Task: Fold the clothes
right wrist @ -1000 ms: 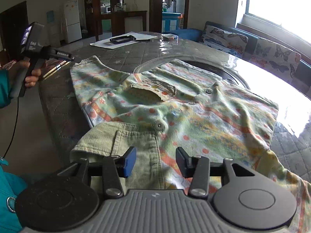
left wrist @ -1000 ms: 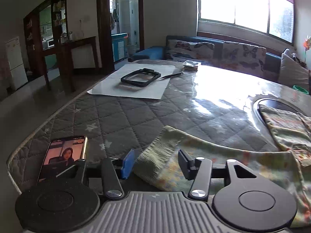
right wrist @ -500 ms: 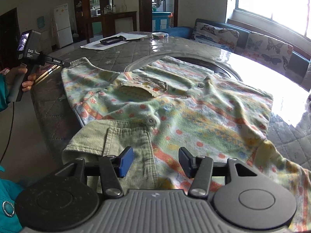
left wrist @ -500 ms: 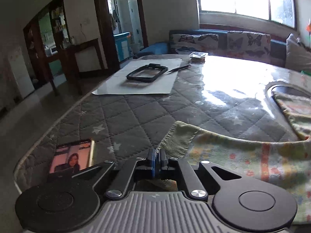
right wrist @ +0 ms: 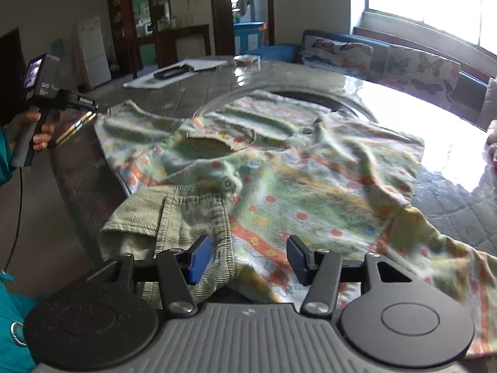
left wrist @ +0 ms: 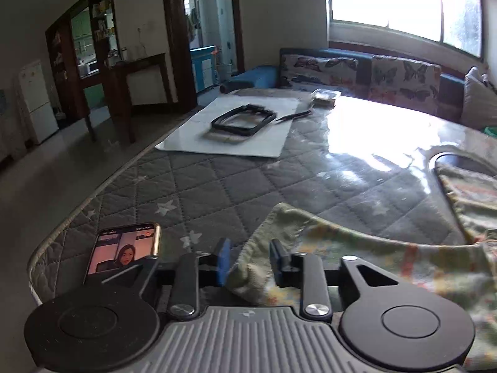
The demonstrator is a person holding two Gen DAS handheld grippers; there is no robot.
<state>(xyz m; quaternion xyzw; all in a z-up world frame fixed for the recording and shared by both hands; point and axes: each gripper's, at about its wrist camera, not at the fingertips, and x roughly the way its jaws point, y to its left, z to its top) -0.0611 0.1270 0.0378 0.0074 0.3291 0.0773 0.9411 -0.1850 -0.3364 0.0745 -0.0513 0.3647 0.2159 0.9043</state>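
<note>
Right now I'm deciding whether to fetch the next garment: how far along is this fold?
Barely begun. Done: the patterned garment lies spread on the quilted table, unfolded. In hand: the left hand-held gripper has just been opening, the ribbed cuff between its jaws but unpinched; the right hand-held gripper stands open over the hem. Left: every fold.
</note>
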